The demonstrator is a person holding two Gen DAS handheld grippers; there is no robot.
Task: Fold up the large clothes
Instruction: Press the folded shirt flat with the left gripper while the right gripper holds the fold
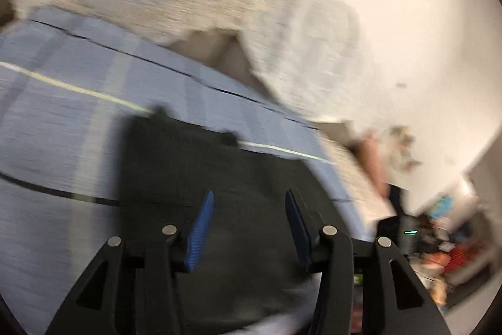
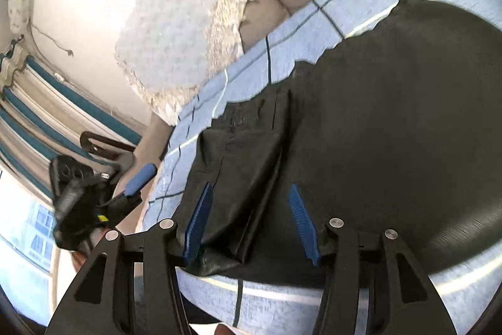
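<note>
Ahead of both tools I see a blue checked sheet [image 2: 276, 52] covering the bed, with a cream knitted blanket [image 2: 188, 30] heaped at its far side. On the sheet lies the dark garment [image 2: 392, 121], a large black piece spread mostly flat; its near left part is doubled over into a narrower folded panel with visible seams. My right gripper [image 2: 251, 193] points down over that folded panel, jaws spread wide, nothing between them. My left gripper [image 1: 249, 200] hovers over the same garment [image 1: 194, 171], tilted, jaws also wide and empty; that view is blurred. Off to the right gripper's left, the left one [image 2: 138, 178] shows beside the bed edge.
</note>
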